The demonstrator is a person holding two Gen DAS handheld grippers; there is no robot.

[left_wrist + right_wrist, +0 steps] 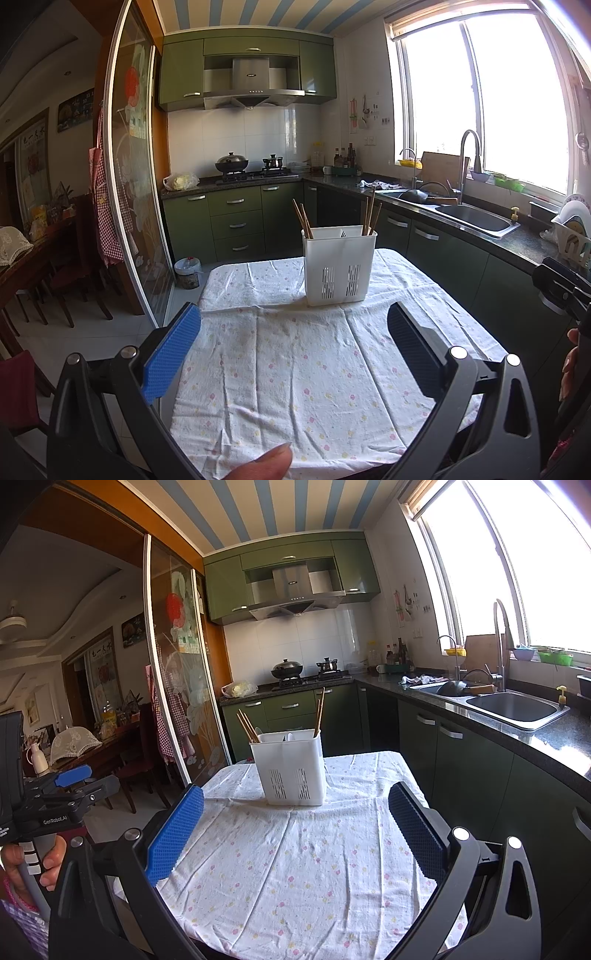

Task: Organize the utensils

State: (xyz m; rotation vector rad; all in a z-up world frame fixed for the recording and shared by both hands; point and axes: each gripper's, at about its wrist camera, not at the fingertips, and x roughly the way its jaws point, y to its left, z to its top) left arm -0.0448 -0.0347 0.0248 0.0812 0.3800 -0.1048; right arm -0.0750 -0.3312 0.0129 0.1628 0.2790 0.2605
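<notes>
A white slotted utensil holder (338,267) stands upright at the far end of a table with a floral cloth (295,369). Brown chopsticks (303,219) lean in its left compartment and more (370,212) stand in its right one; a metal utensil tip shows in the middle. The holder also shows in the right wrist view (291,768). My left gripper (293,332) is open and empty, held above the near half of the table. My right gripper (295,812) is open and empty too, short of the holder. The left gripper also shows at the left edge of the right wrist view (70,786).
A dark counter with a steel sink (476,218) and tall tap runs along the right. Green cabinets and a stove with pots (251,166) stand behind. A glass sliding door (133,184) stands at the left, with dining chairs beyond. A bin (187,271) sits on the floor.
</notes>
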